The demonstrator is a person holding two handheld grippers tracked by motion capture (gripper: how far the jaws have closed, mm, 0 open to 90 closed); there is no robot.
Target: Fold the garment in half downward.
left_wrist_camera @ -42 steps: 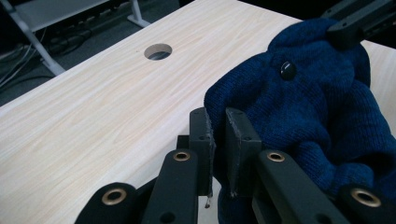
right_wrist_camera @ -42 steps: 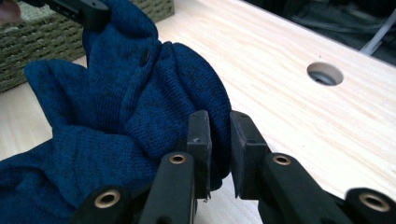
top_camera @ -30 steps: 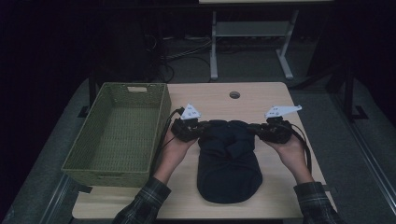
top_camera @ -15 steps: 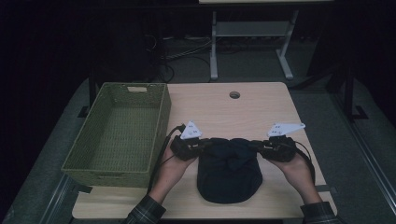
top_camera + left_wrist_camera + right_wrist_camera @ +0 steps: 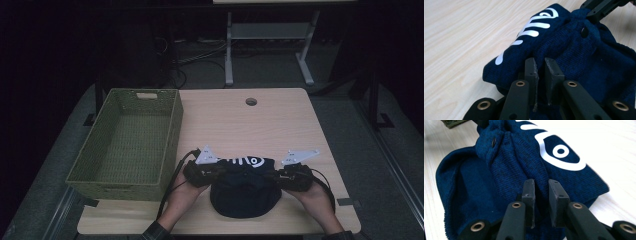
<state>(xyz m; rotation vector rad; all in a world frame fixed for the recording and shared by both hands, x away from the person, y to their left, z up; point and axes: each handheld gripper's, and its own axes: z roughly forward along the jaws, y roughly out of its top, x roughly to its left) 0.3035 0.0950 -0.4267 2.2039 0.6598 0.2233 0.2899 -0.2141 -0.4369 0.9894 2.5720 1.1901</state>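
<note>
A dark navy knitted garment (image 5: pixel 245 192) with a white fish-bone print (image 5: pixel 245 161) lies folded on the wooden table (image 5: pixel 250 130) near its front edge. My left gripper (image 5: pixel 217 172) is shut on the garment's left side, its pads (image 5: pixel 531 70) pinching a fold of knit (image 5: pixel 574 50). My right gripper (image 5: pixel 275 176) is shut on the right side, with fabric (image 5: pixel 519 157) bunched between its pads (image 5: pixel 556 192). The printed part is folded back over the rest. In the left gripper view the other gripper's jaws (image 5: pixel 599 8) grip the far corner.
A green woven basket (image 5: pixel 127 142) stands empty on the table's left side, close to my left hand. A round cable hole (image 5: pixel 251 102) sits near the table's far edge. Dark floor and a white table frame (image 5: pixel 270 35) lie beyond.
Both grippers have come toward the front edge and down with the garment's far edge, folding it over itself. The white print now faces up.
</note>
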